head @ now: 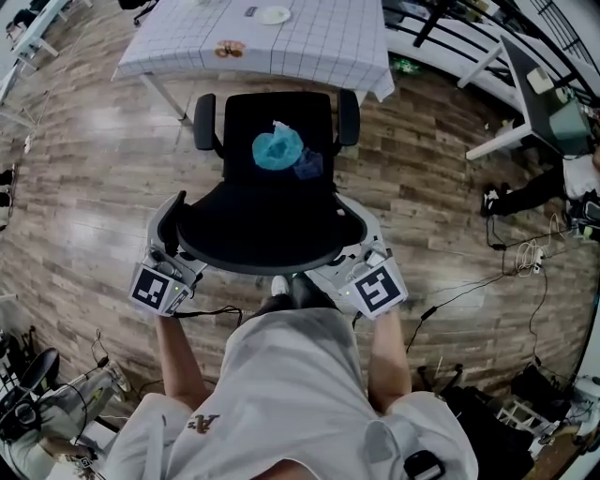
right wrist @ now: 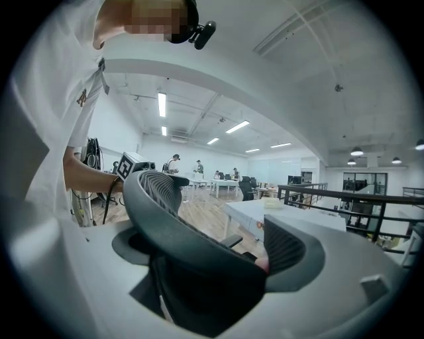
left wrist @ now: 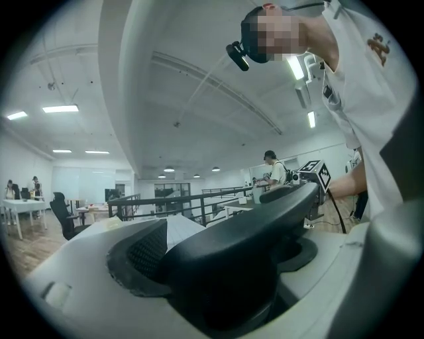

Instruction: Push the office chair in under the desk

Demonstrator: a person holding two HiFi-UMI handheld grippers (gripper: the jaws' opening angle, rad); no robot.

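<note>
A black office chair (head: pixel 281 127) stands on the wood floor, facing a desk with a white gridded cloth (head: pixel 309 42). A light blue bundle (head: pixel 277 148) and a darker blue thing (head: pixel 307 165) lie on its seat. I stand behind its curved backrest (head: pixel 272 230). My left gripper (head: pixel 178 234) clasps the left end of the backrest's top rim and my right gripper (head: pixel 354 234) clasps the right end. In the left gripper view the dark rim (left wrist: pixel 252 232) fills the left gripper (left wrist: pixel 218 265). In the right gripper view the mesh rim (right wrist: pixel 165 212) spans the wide-set right gripper (right wrist: pixel 212 265).
A small plate (head: pixel 275 15) and a brown item (head: pixel 229 48) sit on the desk. White desk legs (head: pixel 502 141), a seated person's legs (head: pixel 534 192) and loose cables (head: pixel 525 253) are at the right. Bags and gear (head: pixel 506 412) crowd the lower right, another chair (head: pixel 28 375) the lower left.
</note>
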